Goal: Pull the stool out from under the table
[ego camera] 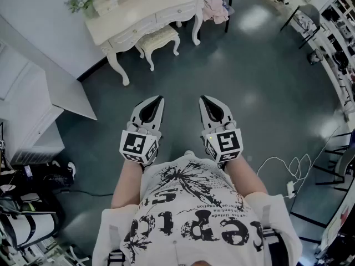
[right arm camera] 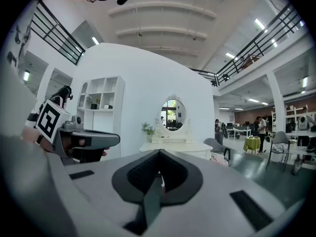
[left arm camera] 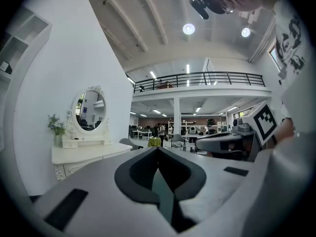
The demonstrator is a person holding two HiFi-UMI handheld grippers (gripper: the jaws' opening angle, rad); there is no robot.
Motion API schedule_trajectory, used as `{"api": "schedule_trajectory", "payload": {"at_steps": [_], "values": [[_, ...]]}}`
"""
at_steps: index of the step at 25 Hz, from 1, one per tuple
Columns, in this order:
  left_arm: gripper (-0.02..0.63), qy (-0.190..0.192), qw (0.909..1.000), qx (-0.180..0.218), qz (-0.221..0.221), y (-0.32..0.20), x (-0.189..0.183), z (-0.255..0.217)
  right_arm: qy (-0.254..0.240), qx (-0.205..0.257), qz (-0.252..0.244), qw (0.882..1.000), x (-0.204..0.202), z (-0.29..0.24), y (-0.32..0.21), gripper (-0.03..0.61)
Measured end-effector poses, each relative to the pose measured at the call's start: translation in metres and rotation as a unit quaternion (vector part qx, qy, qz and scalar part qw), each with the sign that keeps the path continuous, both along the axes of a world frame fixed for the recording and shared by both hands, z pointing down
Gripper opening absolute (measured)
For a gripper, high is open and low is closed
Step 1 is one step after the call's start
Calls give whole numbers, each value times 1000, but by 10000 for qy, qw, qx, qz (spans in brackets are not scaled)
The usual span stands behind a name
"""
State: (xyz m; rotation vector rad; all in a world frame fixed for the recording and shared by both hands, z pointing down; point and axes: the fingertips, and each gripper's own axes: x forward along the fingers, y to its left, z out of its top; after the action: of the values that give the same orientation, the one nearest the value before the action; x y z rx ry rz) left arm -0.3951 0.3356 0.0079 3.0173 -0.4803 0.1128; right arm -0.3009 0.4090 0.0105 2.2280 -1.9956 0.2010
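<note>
A cream stool [ego camera: 158, 36] with a padded top stands tucked under the white dressing table [ego camera: 145, 11] at the far side of the grey floor. The table also shows in the left gripper view [left arm camera: 83, 155] and, with its oval mirror [right arm camera: 172, 114], in the right gripper view [right arm camera: 176, 146]; the stool is hidden there behind the jaws. My left gripper [ego camera: 160, 99] and right gripper [ego camera: 203, 98] are held side by side in front of the person's chest, far short of the stool. Both are shut with nothing between the jaws [left arm camera: 158, 150] [right arm camera: 159, 152].
A chair draped with pink cloth [ego camera: 217, 8] stands at the table's right end. A white shelf unit [ego camera: 29, 111] lies to the left and black gear [ego camera: 33, 179] at the lower left. A white cable [ego camera: 284, 165] runs across the floor at right, near dark chairs [ego camera: 338, 165].
</note>
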Motion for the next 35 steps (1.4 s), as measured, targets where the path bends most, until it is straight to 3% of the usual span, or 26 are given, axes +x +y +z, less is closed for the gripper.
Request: {"api": "schedule_trajectory", "payload": {"at_steps": [17,24,27,35], "values": [[16,-129,9998,-90,-77,0,42,26,-284,-129,181,9993,55,27,4,17],[17,-147,9994,-281,-165,2,65,41,-133,-9,73,9999,83,32,1,21],[17,-27,9989,-452,-137,-5,76,44,-218,-26,11,9998,93,37,-9,112],[16,-76,9983,-545,-198,-81,138,62,-343,-257,-13,9991,157,62,-81,196]]}}
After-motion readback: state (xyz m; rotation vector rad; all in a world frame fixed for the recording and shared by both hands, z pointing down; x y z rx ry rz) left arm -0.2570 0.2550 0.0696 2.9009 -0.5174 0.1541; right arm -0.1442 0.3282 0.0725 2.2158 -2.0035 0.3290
